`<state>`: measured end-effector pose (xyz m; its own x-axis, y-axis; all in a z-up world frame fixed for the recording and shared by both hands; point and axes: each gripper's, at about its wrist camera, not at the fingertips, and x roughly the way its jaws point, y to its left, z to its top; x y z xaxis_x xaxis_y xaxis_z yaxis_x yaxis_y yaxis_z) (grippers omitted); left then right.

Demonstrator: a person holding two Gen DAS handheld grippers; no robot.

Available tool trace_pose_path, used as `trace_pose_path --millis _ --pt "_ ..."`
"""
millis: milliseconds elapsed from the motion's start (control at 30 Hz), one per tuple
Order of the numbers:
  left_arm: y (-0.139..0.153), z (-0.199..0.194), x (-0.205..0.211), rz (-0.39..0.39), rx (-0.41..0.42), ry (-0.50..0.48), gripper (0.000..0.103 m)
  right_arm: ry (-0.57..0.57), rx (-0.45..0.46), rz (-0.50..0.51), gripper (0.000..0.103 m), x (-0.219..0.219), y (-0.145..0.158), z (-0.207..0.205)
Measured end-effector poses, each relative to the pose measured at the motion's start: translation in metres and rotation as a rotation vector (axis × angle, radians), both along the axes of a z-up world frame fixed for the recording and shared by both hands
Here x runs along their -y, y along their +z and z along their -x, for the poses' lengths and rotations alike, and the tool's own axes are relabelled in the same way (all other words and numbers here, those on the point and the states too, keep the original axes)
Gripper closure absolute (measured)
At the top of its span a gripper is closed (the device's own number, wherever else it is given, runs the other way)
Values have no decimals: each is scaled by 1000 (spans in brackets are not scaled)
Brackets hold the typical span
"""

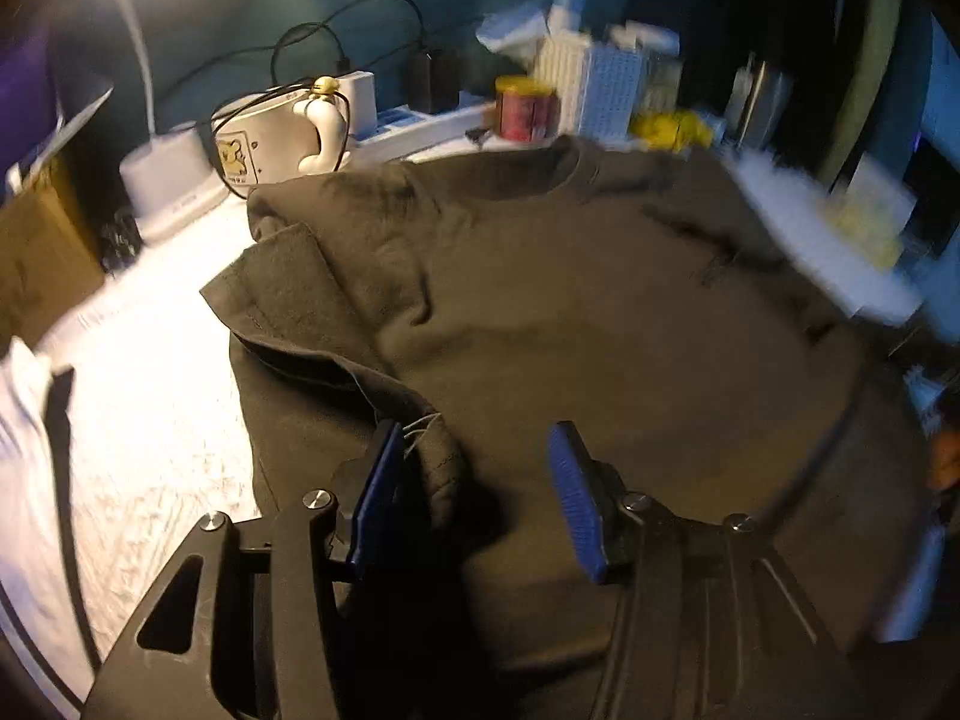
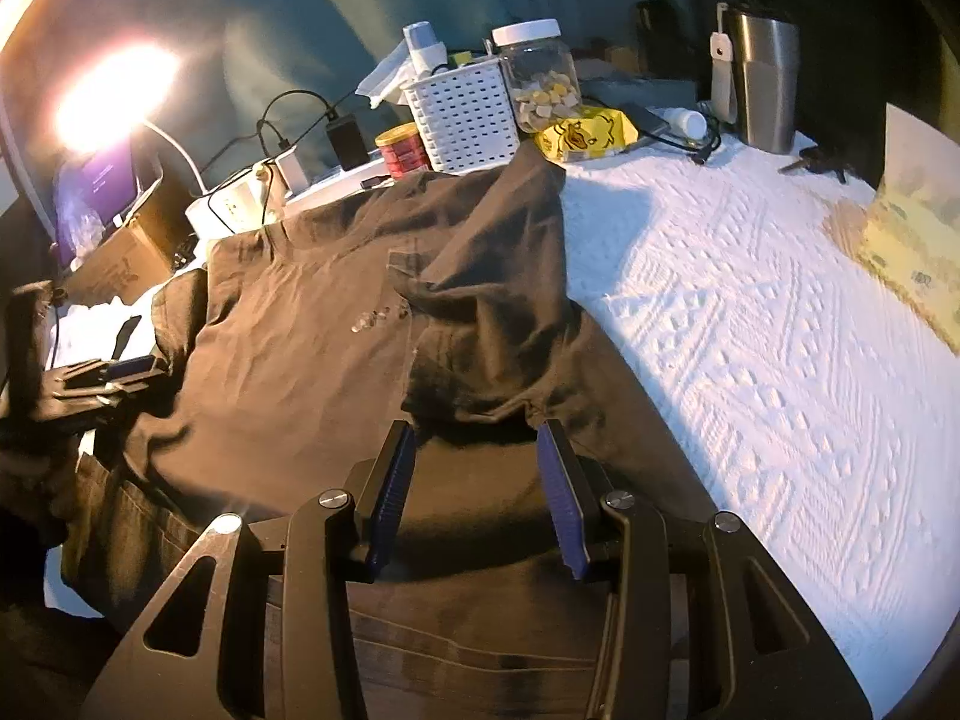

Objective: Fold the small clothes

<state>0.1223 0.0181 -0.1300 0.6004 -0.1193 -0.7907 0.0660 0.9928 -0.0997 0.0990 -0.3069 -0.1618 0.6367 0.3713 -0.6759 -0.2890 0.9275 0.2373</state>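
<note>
Both hand-held grippers, left and right, are hanging spread over the brown shirt; you are risking its loosely folded side slumping open.

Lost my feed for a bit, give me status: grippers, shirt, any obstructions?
Left gripper open over shirt hem. Right gripper open at the folded-over sleeve. Basket and can crowd the collar end.

Dark brown shirt, white textured cover, blue pads
</note>
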Motion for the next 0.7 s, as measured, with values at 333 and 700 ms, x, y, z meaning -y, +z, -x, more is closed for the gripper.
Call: trace_pose_path --millis 333,700 --pt "24 -12 -72 44 81 205 29 -4 -4 5 58 0 0 -7" --pt "-3 -64 -78 79 20 129 62 -24 -33 22 58 -1 -4 -18"
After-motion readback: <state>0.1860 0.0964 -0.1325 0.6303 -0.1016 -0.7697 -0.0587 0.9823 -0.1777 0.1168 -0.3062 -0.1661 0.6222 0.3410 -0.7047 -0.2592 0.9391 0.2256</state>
